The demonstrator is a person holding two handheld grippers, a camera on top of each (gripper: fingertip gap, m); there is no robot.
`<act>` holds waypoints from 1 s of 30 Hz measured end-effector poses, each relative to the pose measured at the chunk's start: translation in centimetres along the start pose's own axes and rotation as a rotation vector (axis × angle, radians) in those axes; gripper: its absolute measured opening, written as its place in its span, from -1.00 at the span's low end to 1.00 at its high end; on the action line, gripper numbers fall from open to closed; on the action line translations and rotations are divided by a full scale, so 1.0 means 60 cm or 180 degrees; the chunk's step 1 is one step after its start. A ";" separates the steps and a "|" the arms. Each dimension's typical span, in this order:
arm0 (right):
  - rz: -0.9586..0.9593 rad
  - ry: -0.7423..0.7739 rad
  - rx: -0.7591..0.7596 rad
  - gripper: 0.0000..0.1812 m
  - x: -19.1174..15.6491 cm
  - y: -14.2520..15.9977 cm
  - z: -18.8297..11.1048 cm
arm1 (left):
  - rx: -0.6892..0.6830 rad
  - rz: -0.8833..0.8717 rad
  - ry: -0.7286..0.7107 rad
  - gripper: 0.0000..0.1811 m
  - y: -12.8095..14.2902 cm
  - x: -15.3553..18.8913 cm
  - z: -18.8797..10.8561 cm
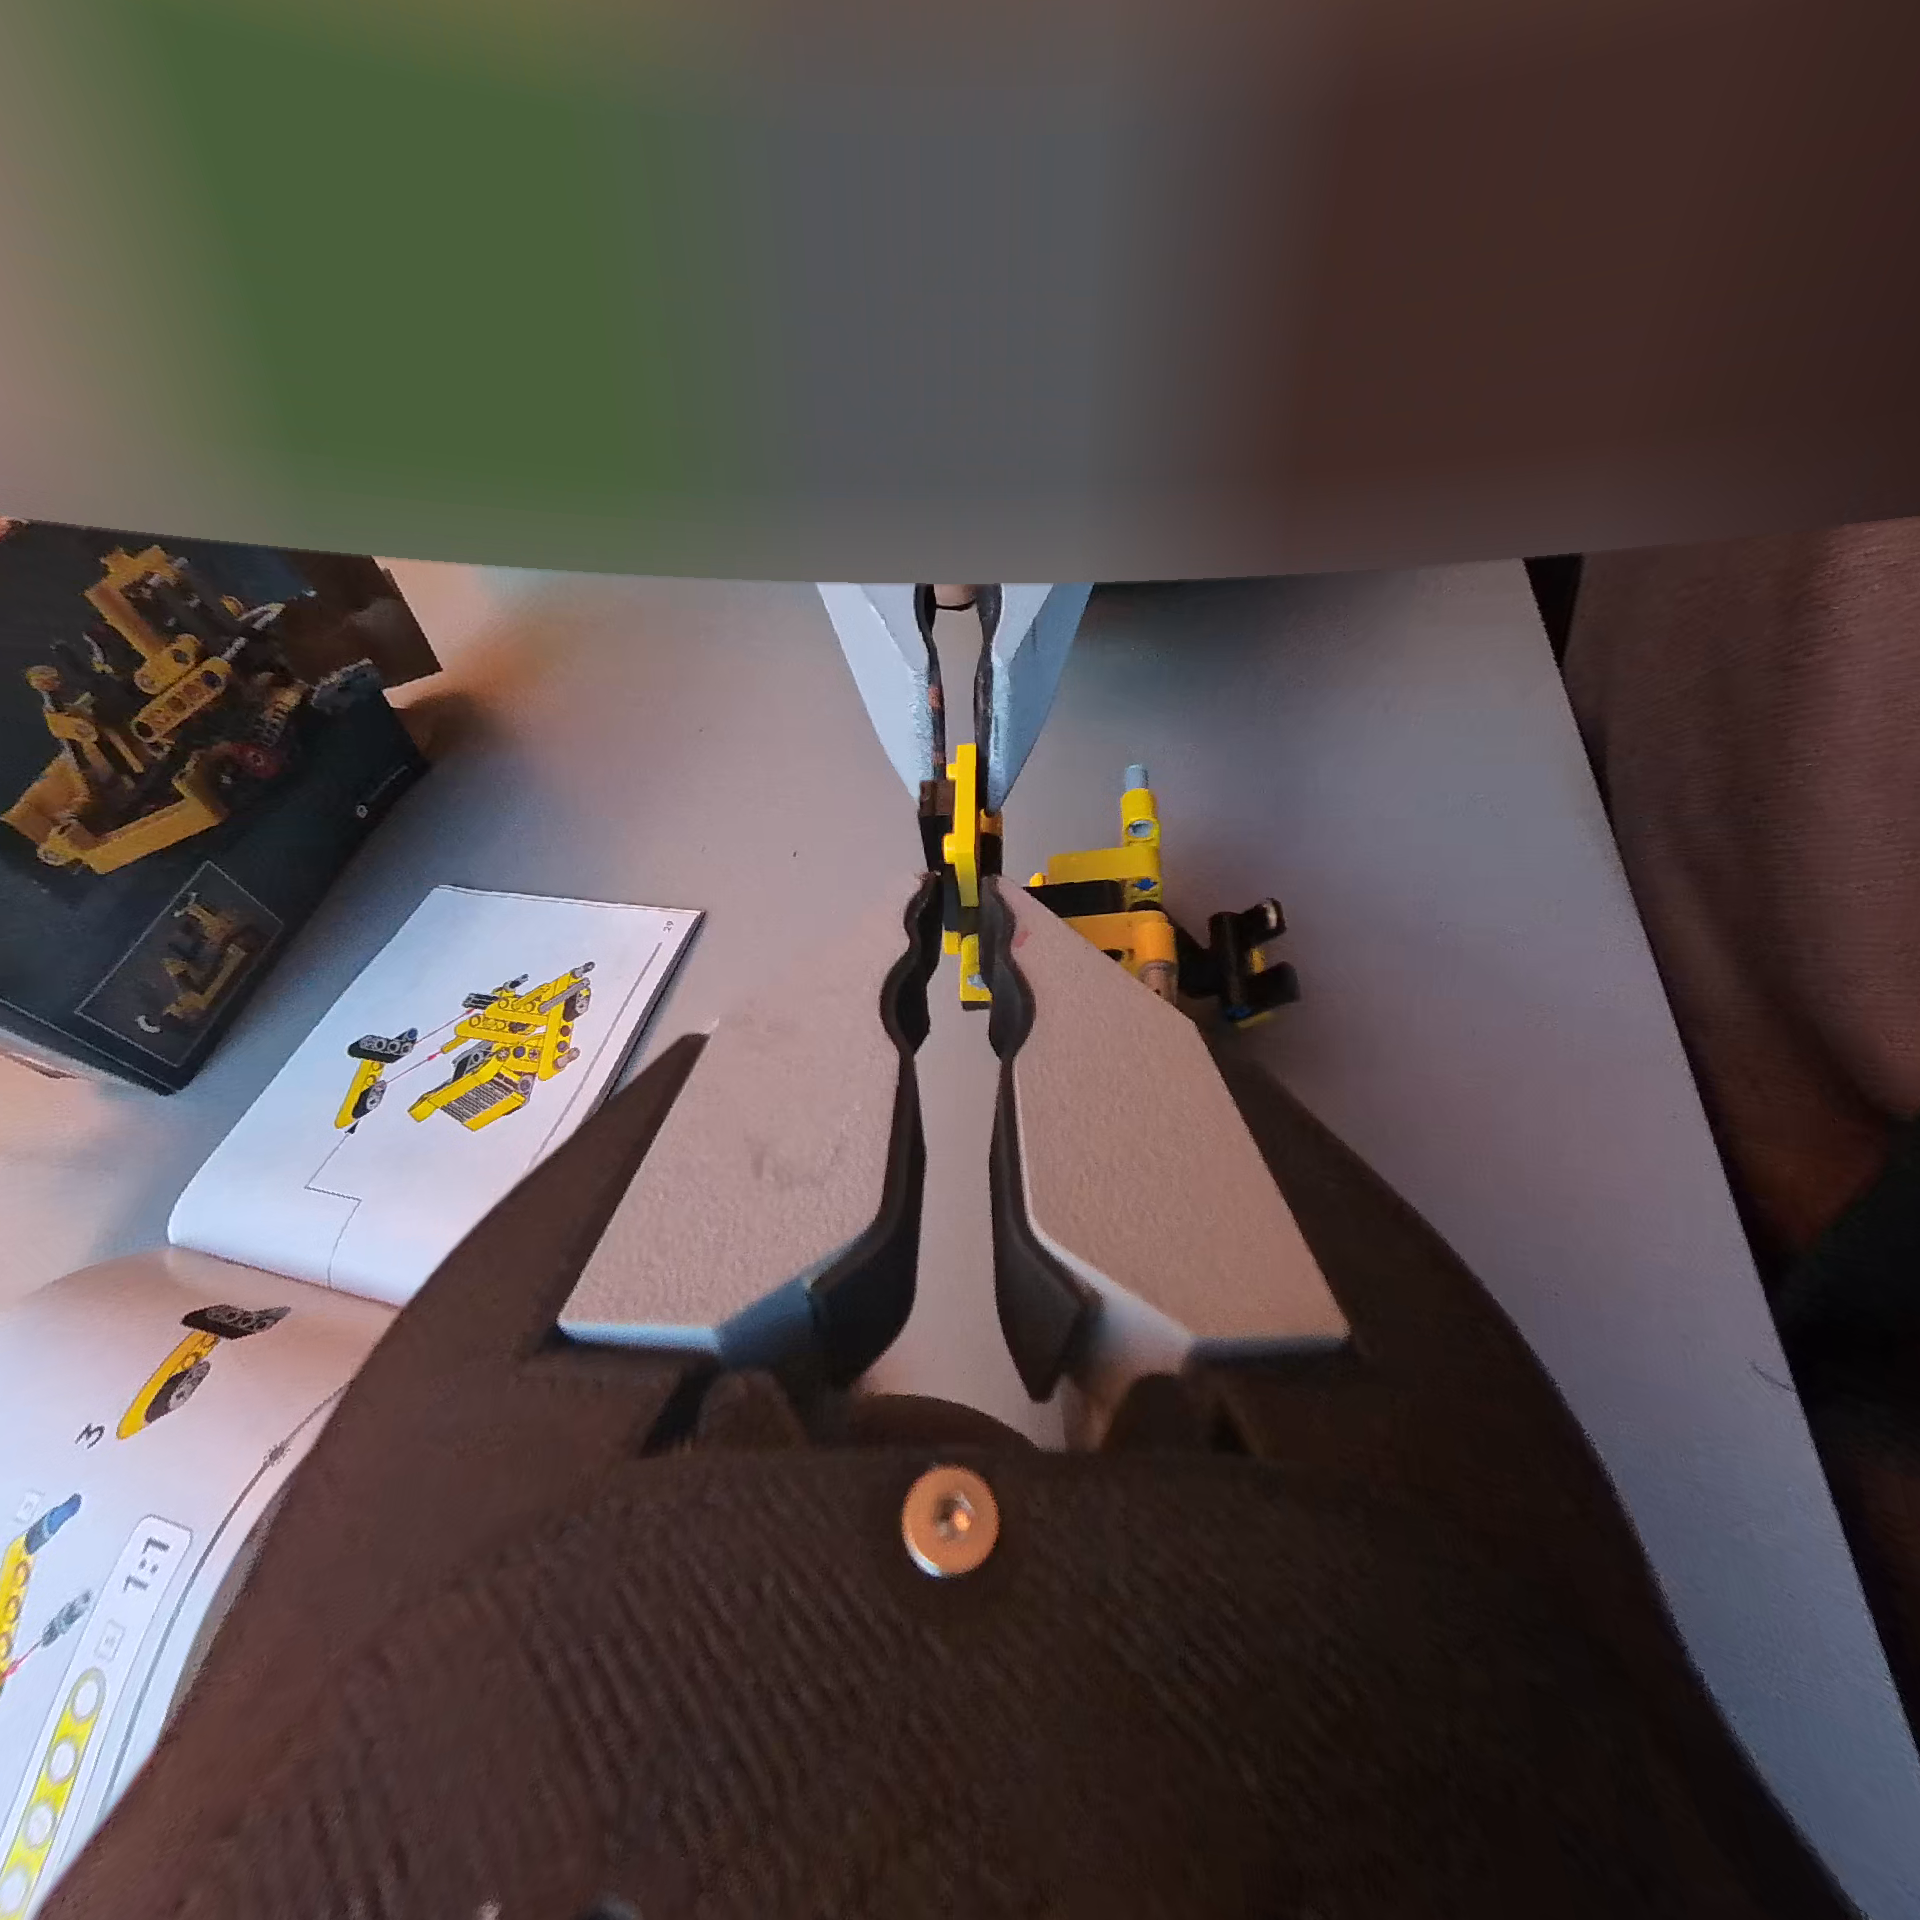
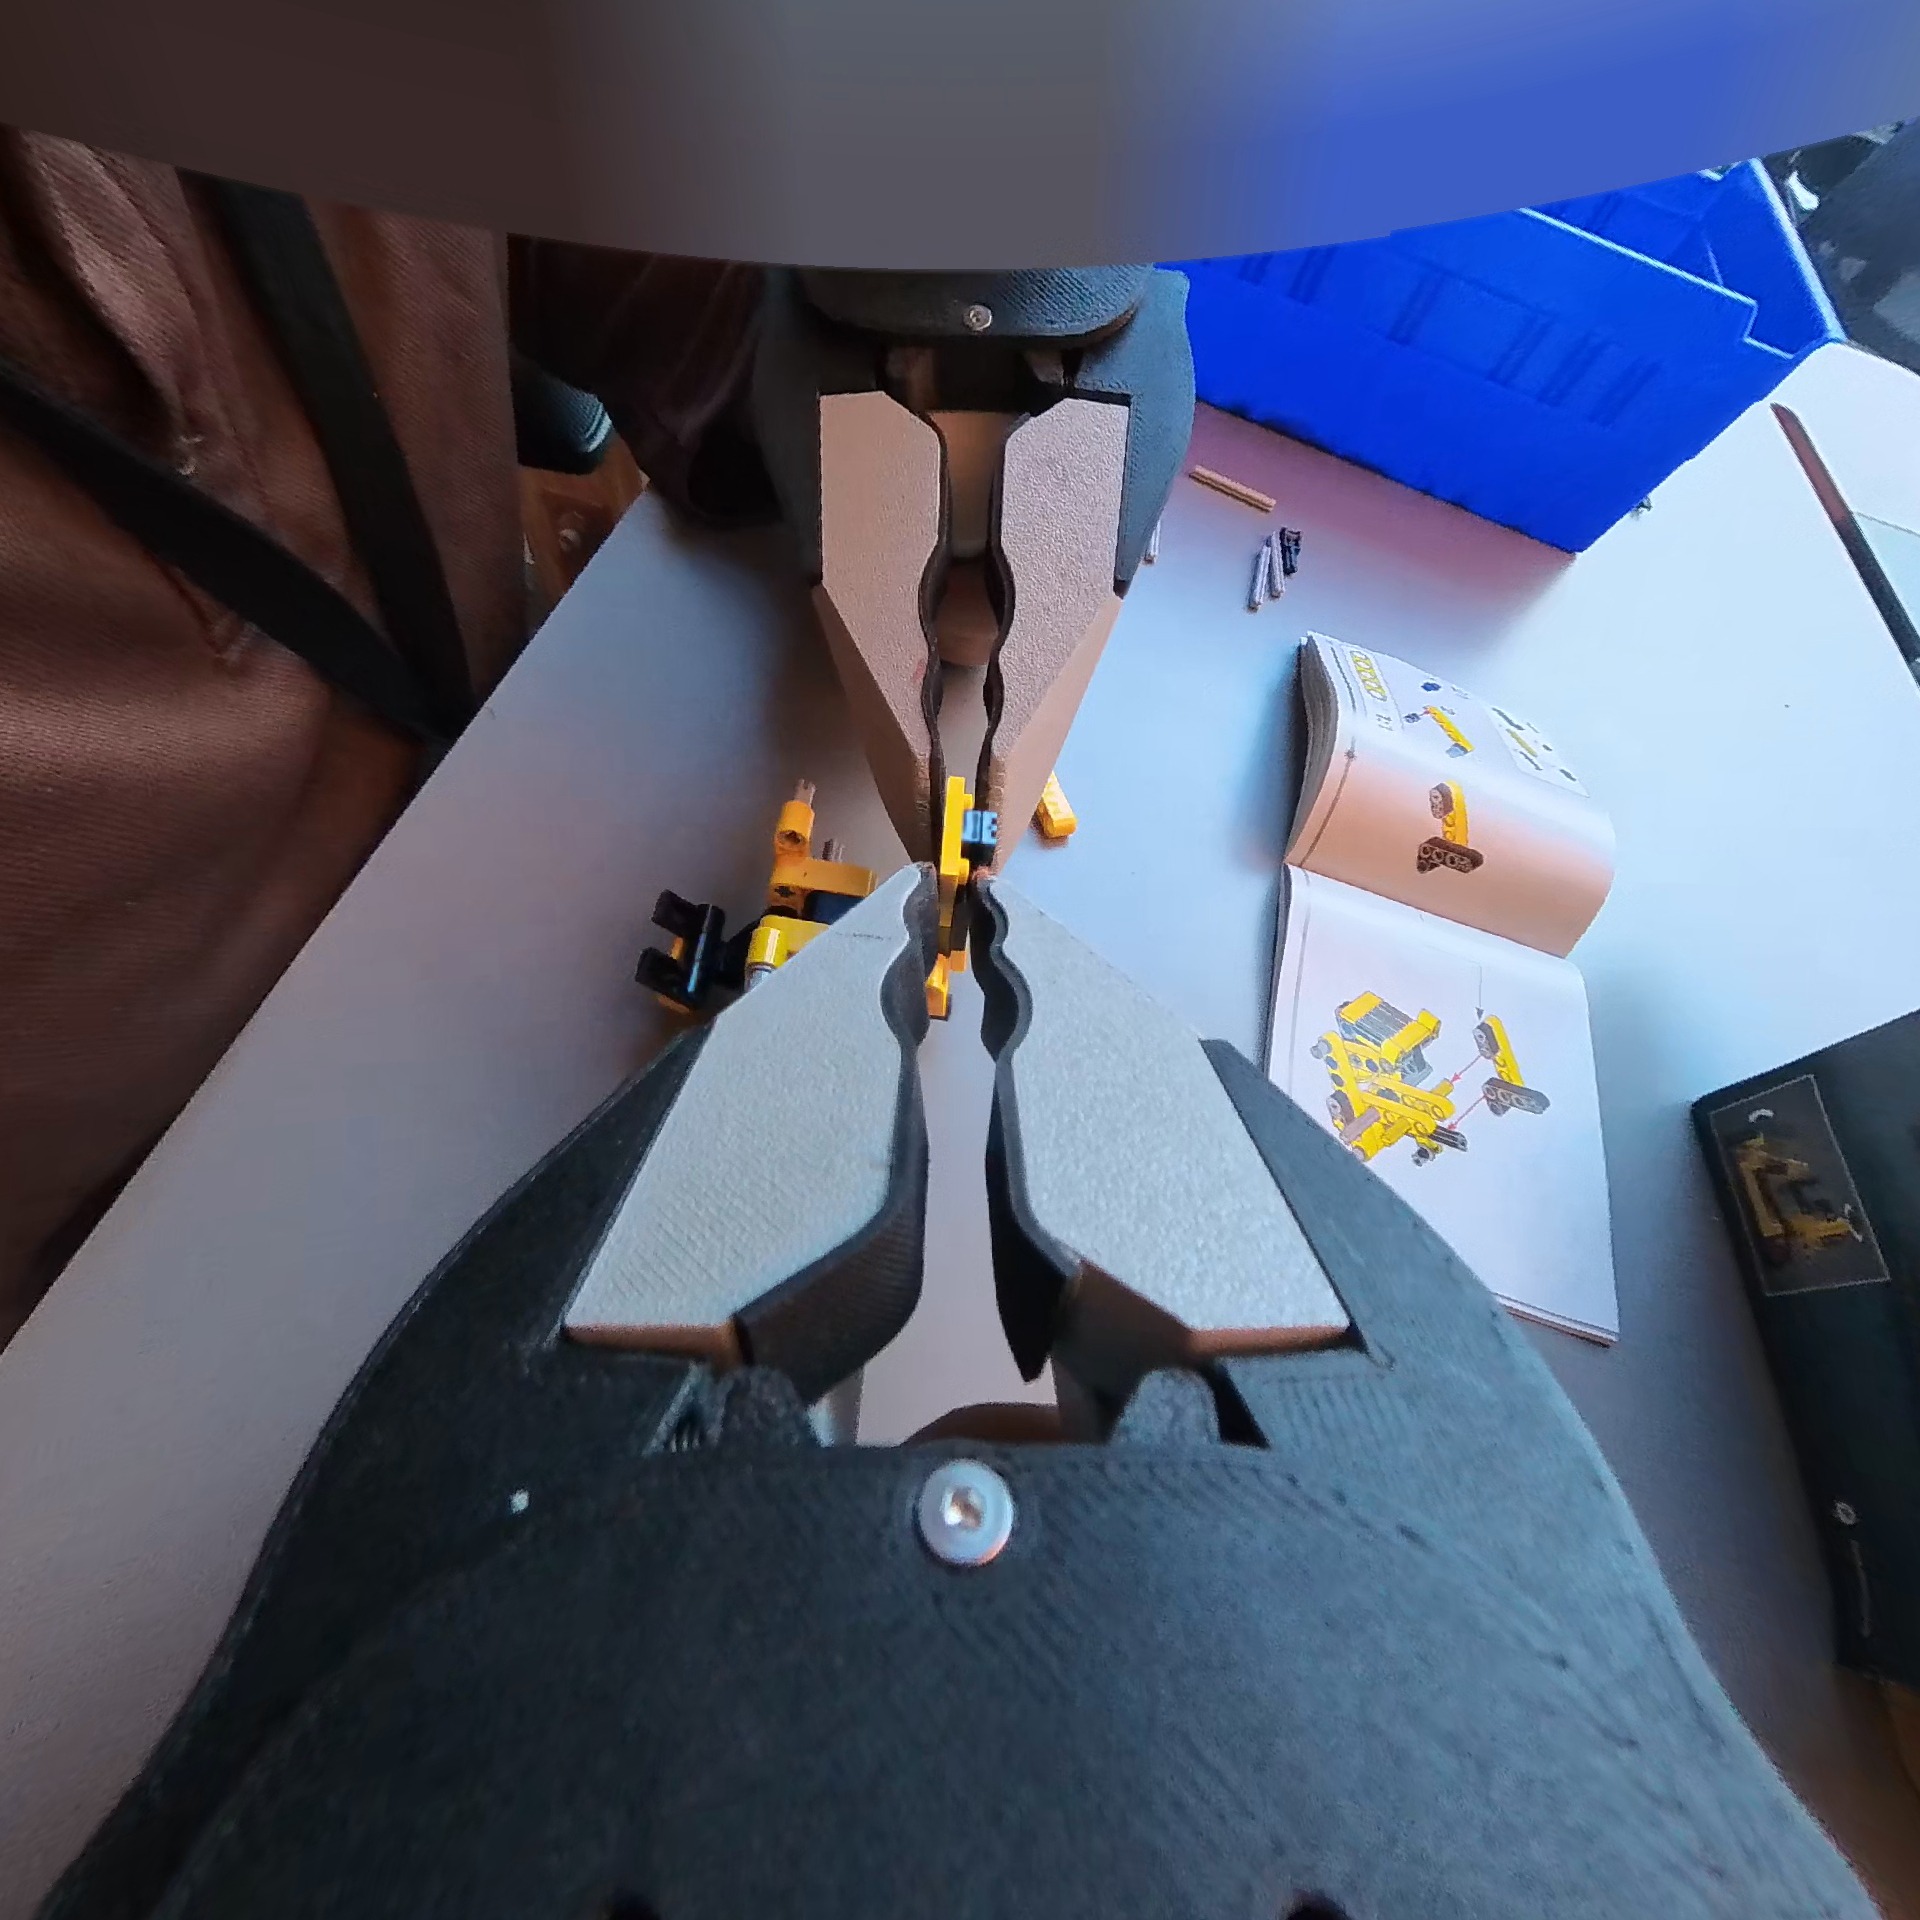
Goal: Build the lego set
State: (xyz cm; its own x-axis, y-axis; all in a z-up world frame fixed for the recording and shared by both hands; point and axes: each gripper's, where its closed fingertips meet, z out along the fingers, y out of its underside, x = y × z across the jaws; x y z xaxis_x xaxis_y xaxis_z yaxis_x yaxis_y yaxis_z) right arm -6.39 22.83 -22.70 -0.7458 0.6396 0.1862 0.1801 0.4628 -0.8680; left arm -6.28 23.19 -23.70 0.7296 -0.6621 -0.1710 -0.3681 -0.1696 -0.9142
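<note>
Both tongs, left (image 1: 958, 896) and right (image 2: 948, 896), pinch one yellow piece (image 1: 966, 831); blue bin's (image 2: 1507, 343) contents hidden.

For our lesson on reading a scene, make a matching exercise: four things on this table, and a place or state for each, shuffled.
1. instruction booklet
2. blue bin
3. yellow-and-black assembly
4. yellow piece

A. at the table's far edge
B. gripped between two tongs
C. lying open
D. resting on the table by the near edge

Pairs: 1-C, 2-A, 3-D, 4-B
</note>
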 end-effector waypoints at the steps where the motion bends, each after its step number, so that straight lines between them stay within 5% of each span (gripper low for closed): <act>1: -0.0005 0.0010 -0.0012 -0.98 0.000 0.000 0.000 | -0.0008 -0.0014 0.0004 -0.97 0.001 0.000 0.000; 9: 0.0724 -0.0159 0.0148 -0.97 0.021 0.009 0.007 | -0.0067 -0.0888 0.0163 -0.96 0.010 -0.017 0.001; 16: 0.0989 -0.0247 0.0168 -0.97 0.021 0.005 0.009 | -0.0035 -0.0692 0.0055 -0.95 0.007 -0.017 -0.004; 30: 0.0286 0.0076 0.0120 -0.97 0.012 -0.001 0.006 | 0.0075 -0.0619 0.0141 -0.96 -0.001 -0.009 -0.010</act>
State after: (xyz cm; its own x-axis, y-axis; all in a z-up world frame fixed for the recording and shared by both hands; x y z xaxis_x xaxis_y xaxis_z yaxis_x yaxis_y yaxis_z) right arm -7.14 23.05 -22.69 -0.7123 0.6920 0.1173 0.2209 0.3797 -0.8983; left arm -7.00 23.14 -23.31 0.7594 -0.6502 0.0255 -0.2089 -0.2807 -0.9368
